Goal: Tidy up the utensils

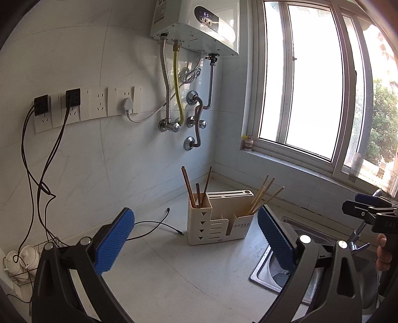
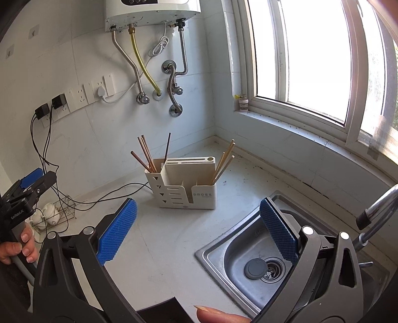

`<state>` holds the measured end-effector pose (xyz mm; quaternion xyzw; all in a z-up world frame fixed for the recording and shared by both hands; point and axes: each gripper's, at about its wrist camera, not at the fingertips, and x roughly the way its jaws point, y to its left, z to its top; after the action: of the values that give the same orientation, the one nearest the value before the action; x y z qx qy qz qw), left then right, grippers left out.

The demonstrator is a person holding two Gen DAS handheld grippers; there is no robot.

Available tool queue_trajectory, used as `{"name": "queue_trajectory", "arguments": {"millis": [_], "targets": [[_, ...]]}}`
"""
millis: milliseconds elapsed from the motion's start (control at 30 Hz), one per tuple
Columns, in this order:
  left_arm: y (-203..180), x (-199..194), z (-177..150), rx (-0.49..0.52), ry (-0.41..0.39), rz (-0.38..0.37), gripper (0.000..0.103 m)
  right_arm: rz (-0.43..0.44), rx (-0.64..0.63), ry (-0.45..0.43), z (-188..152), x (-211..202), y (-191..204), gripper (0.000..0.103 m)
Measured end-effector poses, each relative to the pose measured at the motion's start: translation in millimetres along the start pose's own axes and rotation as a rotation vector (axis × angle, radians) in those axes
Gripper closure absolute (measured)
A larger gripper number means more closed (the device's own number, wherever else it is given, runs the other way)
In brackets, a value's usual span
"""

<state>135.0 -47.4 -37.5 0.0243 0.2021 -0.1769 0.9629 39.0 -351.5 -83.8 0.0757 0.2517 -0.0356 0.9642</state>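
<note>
While both jaws stand wide apart and hold nothing, the left hand-held gripper [image 1: 196,238] and the right hand-held gripper [image 2: 197,228] hover above the pale worktop [image 2: 174,238], each aimed toward the corner under the window [image 2: 298,62]. Ahead of both sits the cream holder [image 2: 185,185], standing upright on the worktop near the corner and well apart from either pair of blue pads [image 1: 114,241]. In the left wrist view the holder [image 1: 219,221] appears between the two pads, further off; in the right wrist view it lies ahead and slightly left of centre. Dark chopsticks [image 2: 146,154] lean in the holder's left compartment, and pale chopsticks [image 2: 223,161] lean in its right one; its slotted middle part holds nothing that can be seen. A steel sink [image 2: 251,258] is set into the worktop to the right of the holder, directly beneath the right hand-held gripper's right pad, with a grey stopper [image 2: 255,268] beside its drain. The right hand-held gripper shows at the right edge of the left wrist view [image 1: 368,211], over the sink. A black cable [image 2: 112,193] trails across the worktop to the holder's left. A water heater [image 1: 199,22] hangs on the wall above.
</note>
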Motion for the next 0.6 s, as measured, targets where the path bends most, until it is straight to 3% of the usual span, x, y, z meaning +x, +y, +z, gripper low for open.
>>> {"name": "queue_trajectory", "arguments": {"millis": [133,600], "targets": [[-4,6,0,-0.009,0.020,0.005,0.005,-0.022,-0.061,-0.004,-1,4,1,0.008],[-20,17,-3,0.020,0.055,0.005,0.005,0.010,-0.060,0.014,-1,11,-11,0.008]]}}
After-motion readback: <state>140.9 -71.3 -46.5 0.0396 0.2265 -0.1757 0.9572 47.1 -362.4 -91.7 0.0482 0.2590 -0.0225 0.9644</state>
